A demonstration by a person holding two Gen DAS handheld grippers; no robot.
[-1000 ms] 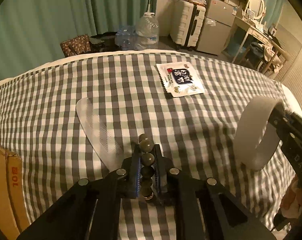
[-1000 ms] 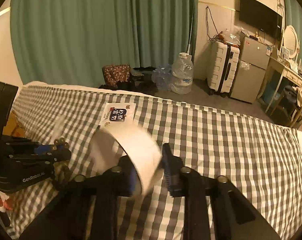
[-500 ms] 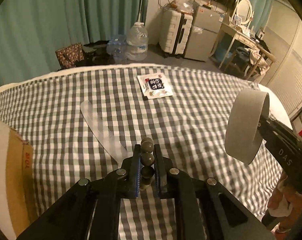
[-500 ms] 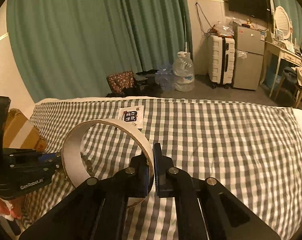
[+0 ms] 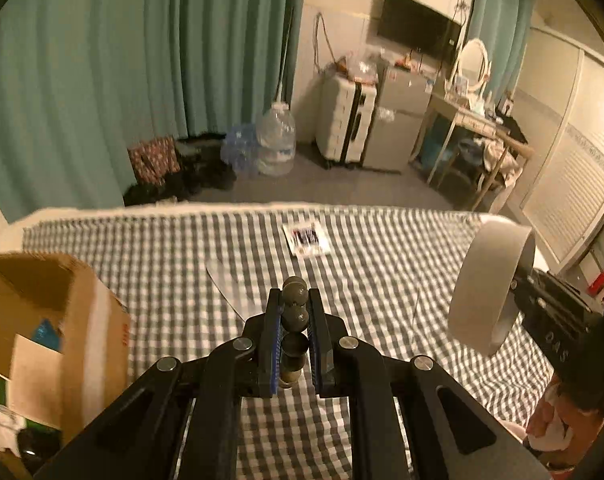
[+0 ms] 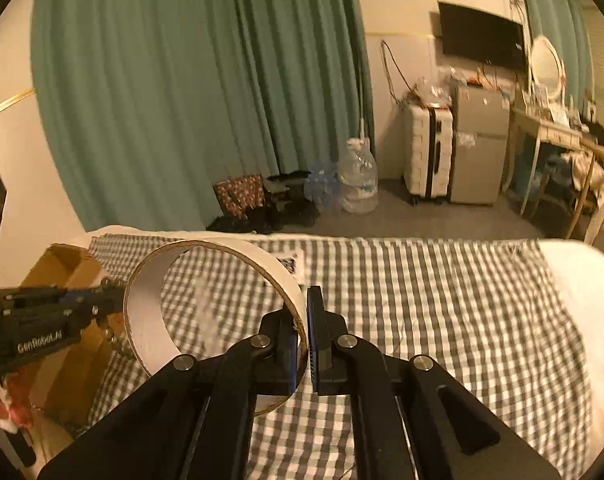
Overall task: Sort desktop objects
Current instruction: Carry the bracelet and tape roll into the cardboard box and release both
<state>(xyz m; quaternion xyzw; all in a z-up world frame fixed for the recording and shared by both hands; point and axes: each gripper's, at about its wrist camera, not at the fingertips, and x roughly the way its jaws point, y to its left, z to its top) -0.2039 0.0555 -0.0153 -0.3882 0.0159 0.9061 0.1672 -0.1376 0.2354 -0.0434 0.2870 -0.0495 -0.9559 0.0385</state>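
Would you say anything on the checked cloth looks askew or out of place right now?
Only mildly: the snack packet lies at a slant to the checks, and a pale flat item beside it is too blurred to identify. Nothing looks spilled or damaged.

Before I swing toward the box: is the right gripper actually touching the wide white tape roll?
Touching. In the right wrist view the right gripper is shut on the wide white tape roll, its fingers pinching the roll's wall.

Teal curtains [image 5: 141,60] hang behind a checked bed [image 5: 382,264]; a white suitcase [image 5: 344,120], wall television [image 5: 418,26] and round mirror [image 5: 474,64] stand beyond.
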